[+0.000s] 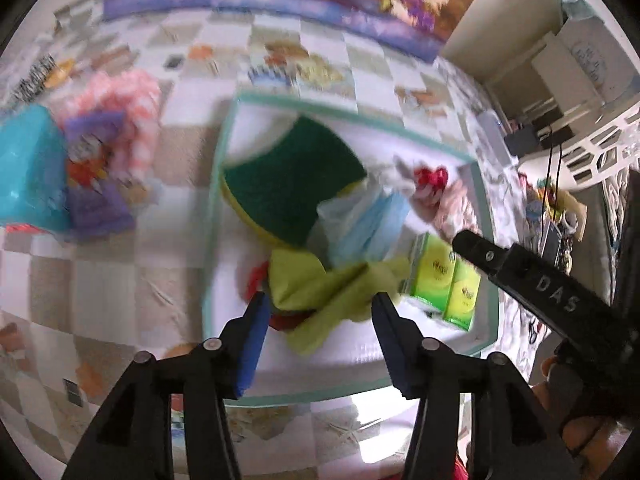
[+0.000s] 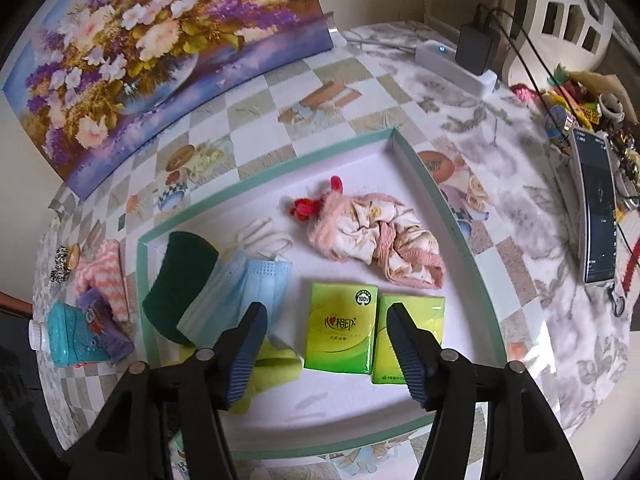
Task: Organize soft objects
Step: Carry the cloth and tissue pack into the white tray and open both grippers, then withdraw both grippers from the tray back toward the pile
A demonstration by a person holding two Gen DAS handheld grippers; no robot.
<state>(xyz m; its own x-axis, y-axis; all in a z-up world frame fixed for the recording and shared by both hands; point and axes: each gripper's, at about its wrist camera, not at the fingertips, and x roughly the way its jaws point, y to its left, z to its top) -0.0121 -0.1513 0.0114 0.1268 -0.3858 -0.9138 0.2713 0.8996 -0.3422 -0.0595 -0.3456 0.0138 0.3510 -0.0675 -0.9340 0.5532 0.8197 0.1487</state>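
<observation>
Tray (image 2: 404, 148) on bench holds sponge (image 2: 176, 280), masks (image 2: 256, 284), scrunchies (image 2: 376, 236), two tissue packs (image 2: 340, 328), yellow-green cloth (image 1: 320, 284) | pink sock (image 2: 108, 276) and teal pouch (image 2: 68, 332) still outside, I'd say mostly done | my left gripper (image 1: 320, 308) parted, cloth loose between; right gripper (image 2: 324, 320) parted, empty

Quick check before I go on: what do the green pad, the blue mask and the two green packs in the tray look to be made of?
Green pad: coarse, matte scouring fibre, apparently on a yellow sponge layer seen in the left wrist view.
Blue mask: thin non-woven fabric, with pleats and a dotted embossed edge.
Two green packs: glossy plastic film wrap showing highlights; probably pocket tissues, contents unseen.
</observation>
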